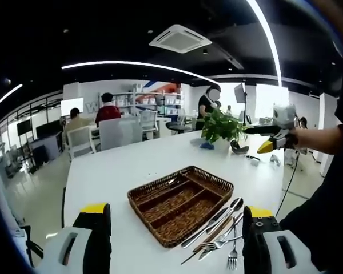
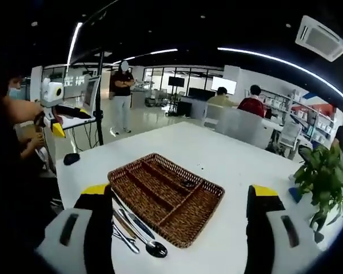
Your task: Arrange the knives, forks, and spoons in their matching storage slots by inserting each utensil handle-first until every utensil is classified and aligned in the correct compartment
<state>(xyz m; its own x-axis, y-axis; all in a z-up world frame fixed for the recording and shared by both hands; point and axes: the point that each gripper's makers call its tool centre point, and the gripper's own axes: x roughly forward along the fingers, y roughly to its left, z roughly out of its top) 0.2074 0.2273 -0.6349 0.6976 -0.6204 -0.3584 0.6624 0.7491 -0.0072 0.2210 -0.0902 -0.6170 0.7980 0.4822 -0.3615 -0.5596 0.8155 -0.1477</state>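
Both claws, left [image 1: 174, 242] and right [image 2: 180, 231], open, holding nothing. Wicker cutlery tray [image 1: 180, 204] mid-desk [image 1: 120, 165]; knives, forks, spoons [image 1: 220, 231] heaped just beside it.

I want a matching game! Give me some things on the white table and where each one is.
Things:
1. wicker tray
2. pile of cutlery
3. potted plant
4. white table

Places or states:
A. lying on the table beside the tray
B. far end of the table
C. middle of the table, compartments almost bare
D. under everything else

Pairs: 1-C, 2-A, 3-B, 4-D
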